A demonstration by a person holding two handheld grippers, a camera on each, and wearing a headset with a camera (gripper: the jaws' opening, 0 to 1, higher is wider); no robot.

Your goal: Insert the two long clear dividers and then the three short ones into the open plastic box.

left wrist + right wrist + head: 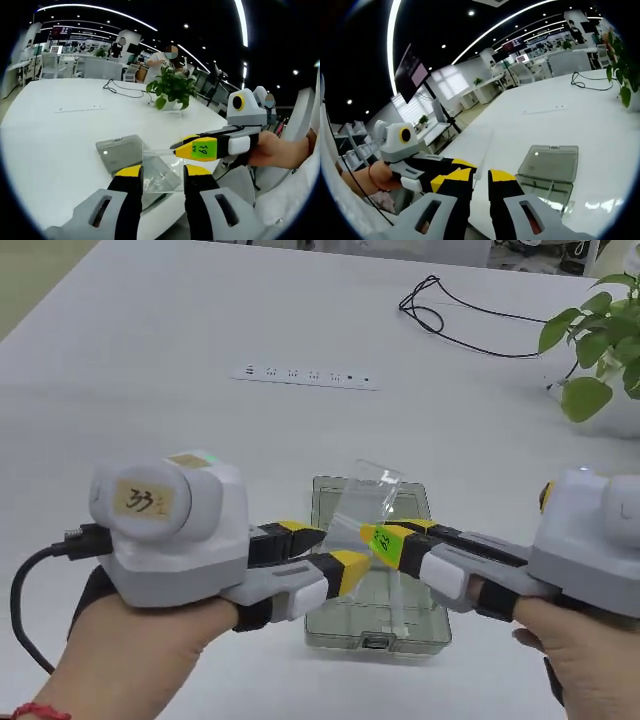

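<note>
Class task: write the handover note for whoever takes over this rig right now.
Right gripper: shut on a clear divider, held above the open box.
Left gripper: jaws stand either side of the same divider; cannot tell if they clamp it.
Done: cannot tell whether any divider is already seated in the box.
To do: lower this divider into the box, then fit the others.

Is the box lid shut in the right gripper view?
No, the box is open: its lid lies folded back flat behind it.
</note>
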